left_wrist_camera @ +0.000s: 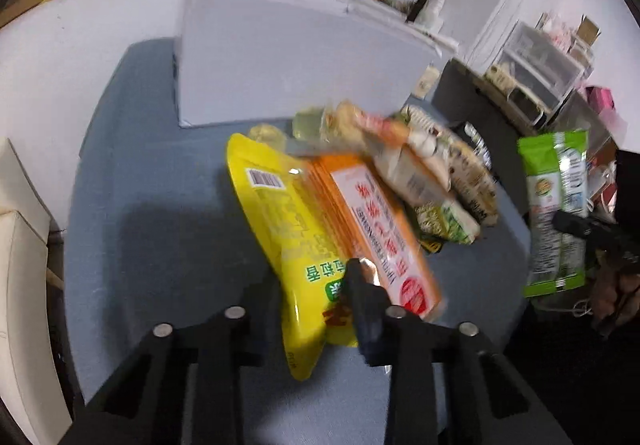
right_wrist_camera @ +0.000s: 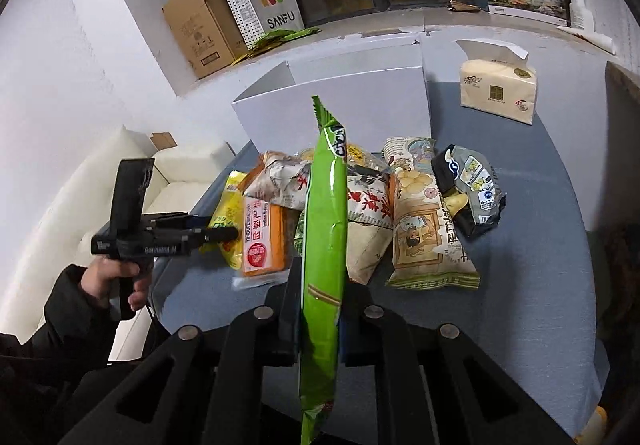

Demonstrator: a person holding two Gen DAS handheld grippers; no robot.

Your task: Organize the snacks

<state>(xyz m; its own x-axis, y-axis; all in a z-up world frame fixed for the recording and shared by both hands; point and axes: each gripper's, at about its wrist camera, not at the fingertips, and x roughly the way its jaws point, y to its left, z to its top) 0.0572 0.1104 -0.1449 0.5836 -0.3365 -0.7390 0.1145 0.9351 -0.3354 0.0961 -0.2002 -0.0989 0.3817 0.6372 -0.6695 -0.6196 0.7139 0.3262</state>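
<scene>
My right gripper (right_wrist_camera: 320, 309) is clamped on a long green snack bag (right_wrist_camera: 325, 229), held edge-on and clear above the blue bench (right_wrist_camera: 532, 229). My left gripper (left_wrist_camera: 316, 285) has its jaws drawn in around the near end of a yellow pouch (left_wrist_camera: 280, 221), with the right finger against an orange packet (left_wrist_camera: 376, 221); I cannot tell whether the pads press yet. The rest of the snacks lie heaped mid-bench, just in front of an open white box (right_wrist_camera: 352, 101) at the far side. I judge the green bag goes into that box: keep it level and clear the near wall before letting go.
</scene>
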